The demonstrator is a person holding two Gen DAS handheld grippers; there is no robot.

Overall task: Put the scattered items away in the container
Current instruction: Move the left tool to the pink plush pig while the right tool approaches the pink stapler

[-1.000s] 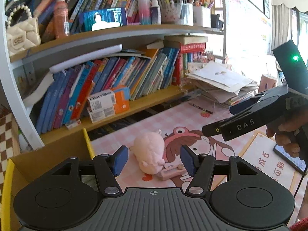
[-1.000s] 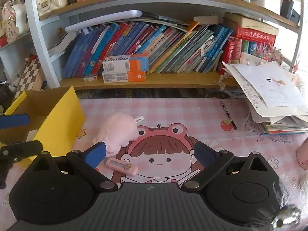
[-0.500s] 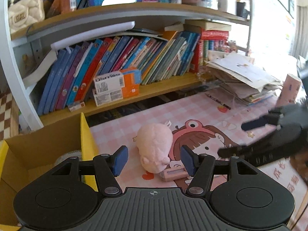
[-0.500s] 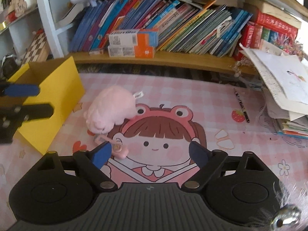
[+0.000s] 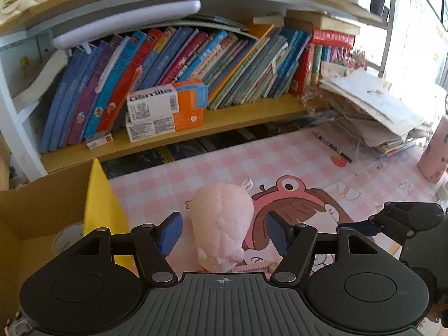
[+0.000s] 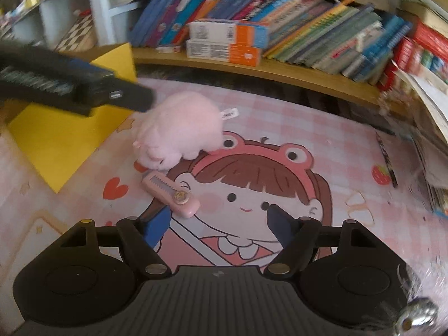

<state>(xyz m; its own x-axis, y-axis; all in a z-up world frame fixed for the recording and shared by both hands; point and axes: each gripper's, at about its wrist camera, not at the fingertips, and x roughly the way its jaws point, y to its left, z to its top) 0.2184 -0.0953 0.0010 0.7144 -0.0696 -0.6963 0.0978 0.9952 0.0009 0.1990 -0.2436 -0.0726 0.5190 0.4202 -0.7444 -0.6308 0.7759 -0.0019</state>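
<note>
Pink plush (image 5: pixel 221 224) straddled by opening left gripper (image 5: pixel 221 233), ungripped | right gripper (image 6: pixel 217 224) closing, empty | pink clip (image 6: pixel 170 193) loose | yellow box (image 5: pixel 103 204) awaiting both

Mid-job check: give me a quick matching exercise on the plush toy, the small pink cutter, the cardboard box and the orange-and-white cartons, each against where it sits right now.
Things:
1. fluffy pink plush toy
2. small pink plastic utility cutter
3. yellow-sided cardboard box
4. stacked orange-and-white cartons

Places:
A. on the wooden shelf, in front of the leaning books
B. at the left edge of the pink mat
C. between the left gripper's opening jaws, pads not touching
D. flat on the mat by the plush toy's head, just ahead of the right gripper's left fingertip

Pairs: 1-C, 2-D, 3-B, 4-A
</note>
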